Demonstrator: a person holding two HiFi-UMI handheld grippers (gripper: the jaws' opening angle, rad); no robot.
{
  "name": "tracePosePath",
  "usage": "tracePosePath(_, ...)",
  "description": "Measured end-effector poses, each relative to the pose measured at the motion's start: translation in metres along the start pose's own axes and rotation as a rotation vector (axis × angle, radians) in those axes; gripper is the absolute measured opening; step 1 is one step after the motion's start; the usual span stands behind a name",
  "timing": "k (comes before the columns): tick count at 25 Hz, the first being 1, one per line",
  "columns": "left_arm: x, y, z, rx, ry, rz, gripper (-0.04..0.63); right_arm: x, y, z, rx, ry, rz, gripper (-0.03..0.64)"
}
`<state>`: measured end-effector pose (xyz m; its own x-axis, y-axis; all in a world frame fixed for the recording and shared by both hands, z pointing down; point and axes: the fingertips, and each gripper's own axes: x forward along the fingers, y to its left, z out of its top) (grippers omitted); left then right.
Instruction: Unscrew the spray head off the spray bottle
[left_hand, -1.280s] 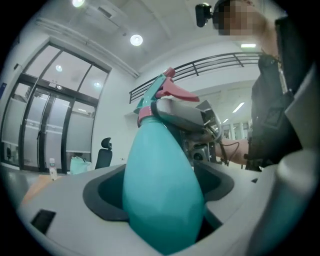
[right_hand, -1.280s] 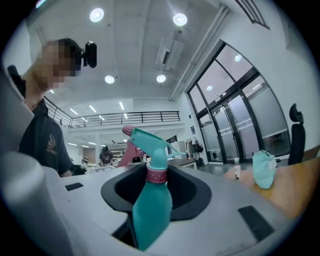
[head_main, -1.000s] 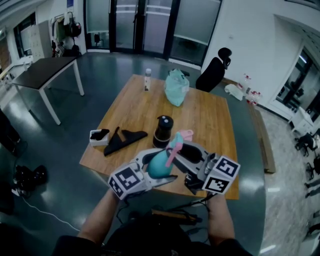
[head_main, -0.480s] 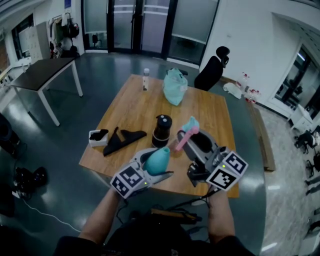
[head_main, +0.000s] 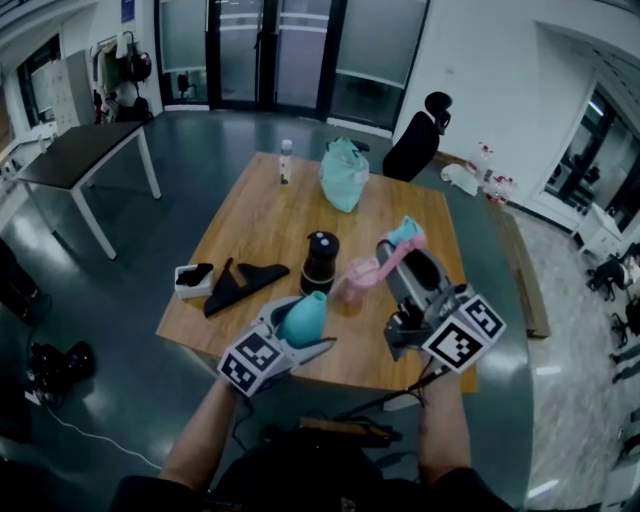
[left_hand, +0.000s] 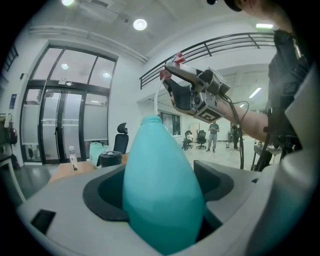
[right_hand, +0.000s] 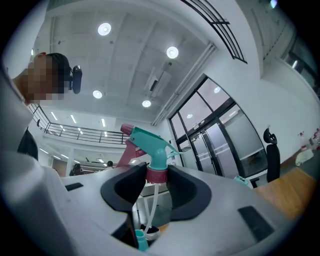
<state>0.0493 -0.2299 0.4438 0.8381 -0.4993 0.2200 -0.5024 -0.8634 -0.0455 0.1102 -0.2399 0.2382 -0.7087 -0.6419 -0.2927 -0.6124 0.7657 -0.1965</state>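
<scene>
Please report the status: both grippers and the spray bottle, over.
Left gripper shut on bottle. Right gripper shut on spray head. Head off the neck, dip tube hanging toward it. Nothing in the way.

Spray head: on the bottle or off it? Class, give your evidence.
Off. The right gripper holds the spray head by its pink collar, apart from the teal bottle in the left gripper, whose neck is bare.
</scene>
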Motion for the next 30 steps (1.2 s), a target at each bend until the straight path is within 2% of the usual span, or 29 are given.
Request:
tracePosePath(4,-0.005,0.01,0.004,-0.014,-0.013,0.044,0.416,-0.007,-0.014,-0.006,-0.015,-0.004,-0.06,0.141)
tracePosePath(14,-0.016,0.026,0.04,-0.054,-0.118,0.126,0.416,-0.023,-0.043,-0.056,-0.02,0.063,-0.178,0.141)
tracePosePath(19,-0.016,0.029,0.046,-0.072,-0.131,0.131,0.416,-0.027,-0.043,-0.083,-0.015,0.102,-0.202,0.14)
tracePosePath(30,-0.012,0.022,0.05,-0.076,-0.14,0.112,0.416,-0.038,-0.035,-0.103,0.02,0.116,-0.211,0.138)
